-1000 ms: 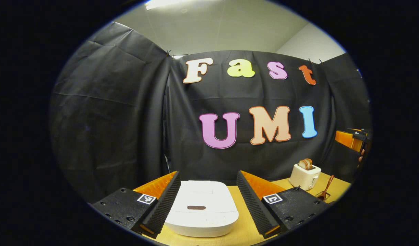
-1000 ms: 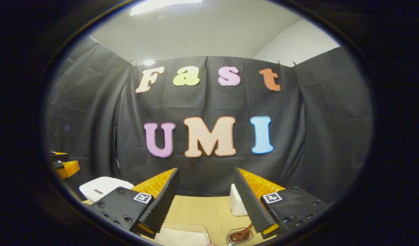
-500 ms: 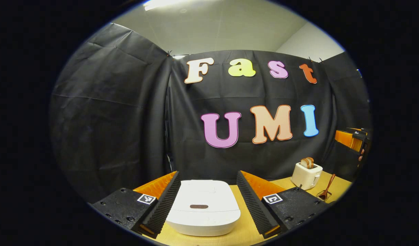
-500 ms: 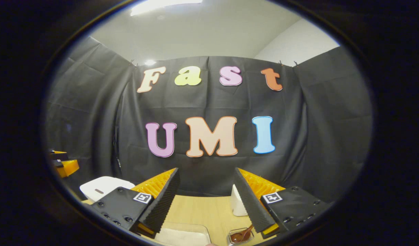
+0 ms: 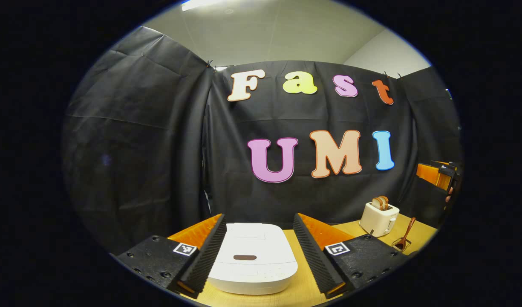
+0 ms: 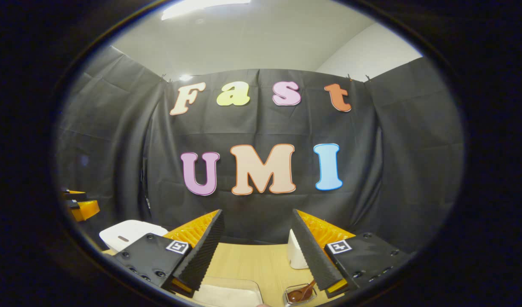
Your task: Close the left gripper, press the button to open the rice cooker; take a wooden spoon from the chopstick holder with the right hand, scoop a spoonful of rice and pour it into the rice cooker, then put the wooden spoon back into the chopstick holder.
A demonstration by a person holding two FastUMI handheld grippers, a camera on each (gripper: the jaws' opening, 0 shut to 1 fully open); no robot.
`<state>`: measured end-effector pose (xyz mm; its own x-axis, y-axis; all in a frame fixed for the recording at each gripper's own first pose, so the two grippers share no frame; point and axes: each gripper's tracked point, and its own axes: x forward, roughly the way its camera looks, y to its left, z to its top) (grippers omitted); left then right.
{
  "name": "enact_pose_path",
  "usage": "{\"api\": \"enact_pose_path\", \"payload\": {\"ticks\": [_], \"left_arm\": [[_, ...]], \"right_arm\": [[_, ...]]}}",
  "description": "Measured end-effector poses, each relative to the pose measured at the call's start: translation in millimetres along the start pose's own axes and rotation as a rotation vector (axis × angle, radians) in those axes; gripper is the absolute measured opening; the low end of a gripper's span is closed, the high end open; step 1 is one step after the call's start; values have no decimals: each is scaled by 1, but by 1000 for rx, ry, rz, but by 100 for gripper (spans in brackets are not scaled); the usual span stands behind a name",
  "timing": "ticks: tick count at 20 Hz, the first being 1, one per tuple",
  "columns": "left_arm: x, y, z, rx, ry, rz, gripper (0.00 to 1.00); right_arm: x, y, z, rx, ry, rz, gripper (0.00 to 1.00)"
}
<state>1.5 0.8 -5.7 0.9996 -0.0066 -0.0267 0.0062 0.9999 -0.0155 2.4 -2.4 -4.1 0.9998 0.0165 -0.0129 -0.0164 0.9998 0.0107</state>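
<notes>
- Two grippers hover apart over the wooden table (image 5: 305, 290); nothing is started yet, I judge.
- Left gripper (image 5: 257, 251) is spread wide, holding nothing, with the white rice cooker (image 5: 252, 260) at 12 o'clock between its fingers. I think it is aimed there to clench and press the dark button (image 5: 245, 257).
- Right gripper (image 6: 257, 251) is also released and empty. At 5 o'clock, low, lies the wooden spoon (image 6: 301, 292) in its clear chopstick holder (image 6: 310, 291); at 6 o'clock a clear rice tray (image 6: 226, 295).
- Farther, at 3 o'clock in the left gripper view, a toaster (image 5: 378, 218) stands with bread.
</notes>
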Motion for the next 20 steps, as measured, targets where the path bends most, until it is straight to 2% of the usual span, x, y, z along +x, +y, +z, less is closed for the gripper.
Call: {"api": "enact_pose_path", "payload": {"ticks": [1,2,5,10,11,13,20], "left_arm": [[2,2,-1,-7,6,1,86],[3,4,-3,-9,10,4,84],[7,11,-4,-9,11,14,69],[19,15,-12,-23,21,-3,26],[23,17,-16,-28,29,-4,9],[30,20,-24,-48,47,-17,0],[54,34,-73,-93,161,-23,0]], "right_arm": [[1,-1,0,-1,-1,-2,97],[1,-1,1,0,-3,-4,98],[1,-3,-1,-3,-1,-12,100],[1,-3,-1,-11,3,-24,100],[1,-4,-1,-13,4,-28,100],[1,-4,0,-19,5,-34,100],[-1,-7,0,-43,11,-64,100]]}}
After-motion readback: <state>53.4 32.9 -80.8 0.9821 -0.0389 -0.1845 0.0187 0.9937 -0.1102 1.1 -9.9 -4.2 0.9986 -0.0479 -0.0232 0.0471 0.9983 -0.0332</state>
